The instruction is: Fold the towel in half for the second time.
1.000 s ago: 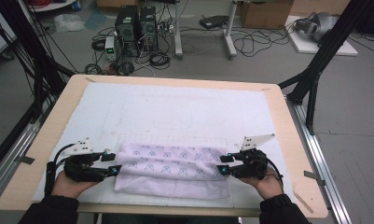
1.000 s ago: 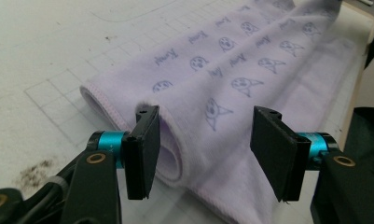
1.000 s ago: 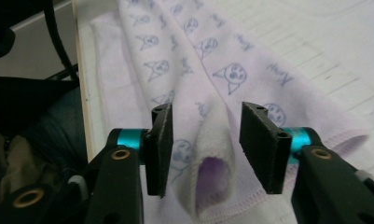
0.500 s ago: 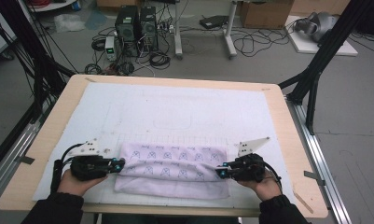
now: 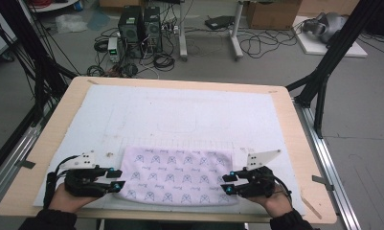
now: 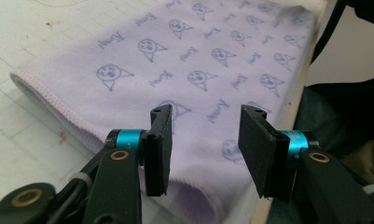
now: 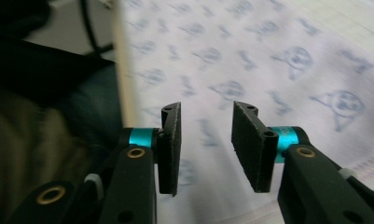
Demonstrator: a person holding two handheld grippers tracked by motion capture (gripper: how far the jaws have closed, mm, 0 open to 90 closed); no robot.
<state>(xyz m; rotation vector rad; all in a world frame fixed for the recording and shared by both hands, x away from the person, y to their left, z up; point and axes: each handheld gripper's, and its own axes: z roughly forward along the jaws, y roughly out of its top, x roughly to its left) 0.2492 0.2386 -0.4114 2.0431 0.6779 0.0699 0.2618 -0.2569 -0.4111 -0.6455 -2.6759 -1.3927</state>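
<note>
A lilac cloth (image 5: 177, 175) printed with small faces and words lies folded flat on the white mat (image 5: 189, 115), close to the table's near edge. My left gripper (image 5: 116, 179) is at the cloth's left end and my right gripper (image 5: 228, 182) at its right end, both pointing inward. In the left gripper view my left gripper (image 6: 205, 135) hovers over the cloth (image 6: 175, 60), its jaws just opened and nothing between the pads. In the right gripper view my right gripper (image 7: 205, 135) has also just opened above the cloth (image 7: 268, 70), pads bare.
The wooden table (image 5: 46, 158) ends just behind both hands; its edge (image 6: 294, 88) runs beside the cloth, with a person's dark clothing beyond it. The mat's far half is bare. Black frame struts (image 5: 323, 72), computers (image 5: 139, 26) and cables stand on the floor behind.
Both grippers were shut on the cloth's ends half a second ago; their jaws now stand apart and the cloth lies flatter. Both hands have barely shifted.
</note>
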